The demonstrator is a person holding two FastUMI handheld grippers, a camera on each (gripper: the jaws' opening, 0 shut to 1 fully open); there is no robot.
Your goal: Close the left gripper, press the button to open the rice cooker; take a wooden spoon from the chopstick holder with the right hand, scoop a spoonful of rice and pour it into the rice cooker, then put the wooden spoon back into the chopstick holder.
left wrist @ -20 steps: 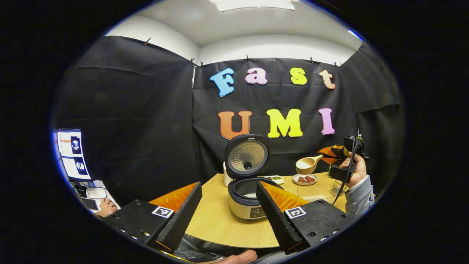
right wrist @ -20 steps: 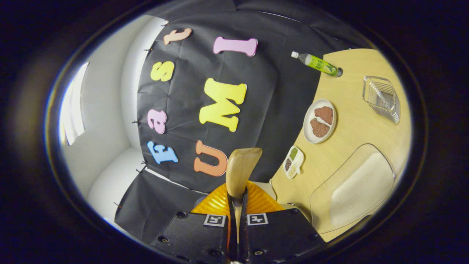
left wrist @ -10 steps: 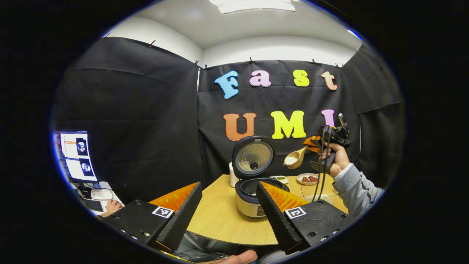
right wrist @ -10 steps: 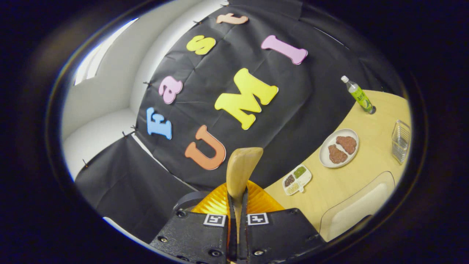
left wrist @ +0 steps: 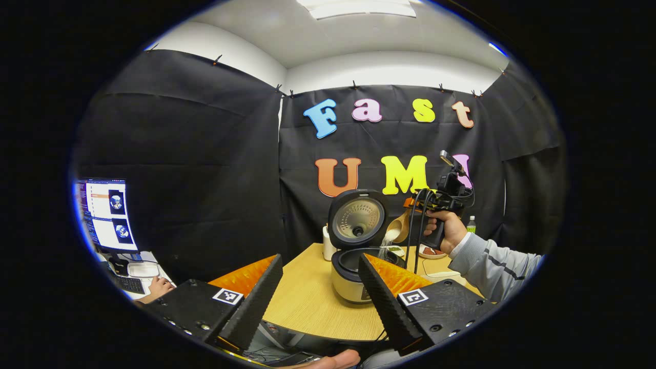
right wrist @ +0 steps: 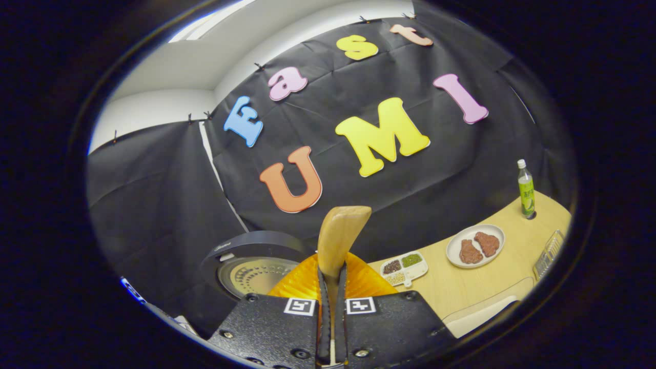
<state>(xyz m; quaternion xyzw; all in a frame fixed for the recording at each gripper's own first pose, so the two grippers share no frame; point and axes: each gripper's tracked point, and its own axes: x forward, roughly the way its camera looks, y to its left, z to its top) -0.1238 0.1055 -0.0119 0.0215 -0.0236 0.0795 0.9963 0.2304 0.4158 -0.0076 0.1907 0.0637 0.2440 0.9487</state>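
**Operator A:** In the left gripper view, the left gripper [left wrist: 319, 287] stood with its fingers spread apart, holding nothing, low before the round light-wood table [left wrist: 307, 307]. The dark-lidded, cream-bodied rice cooker [left wrist: 353, 256] sat open, lid upright. Above its pot, the right gripper [left wrist: 417, 205] tilted the pale wooden spoon [left wrist: 397, 230], and white rice [left wrist: 384, 246] fell from the bowl.

**Operator B:** The right gripper view gave the grip itself: both fingers of the right gripper [right wrist: 332, 307] clamped on the spoon [right wrist: 338, 236] handle (falling rice not visible here). Also there: a white plate of two brown patties [right wrist: 475, 246], a white divided dish [right wrist: 405, 267], a green bottle [right wrist: 526, 190].
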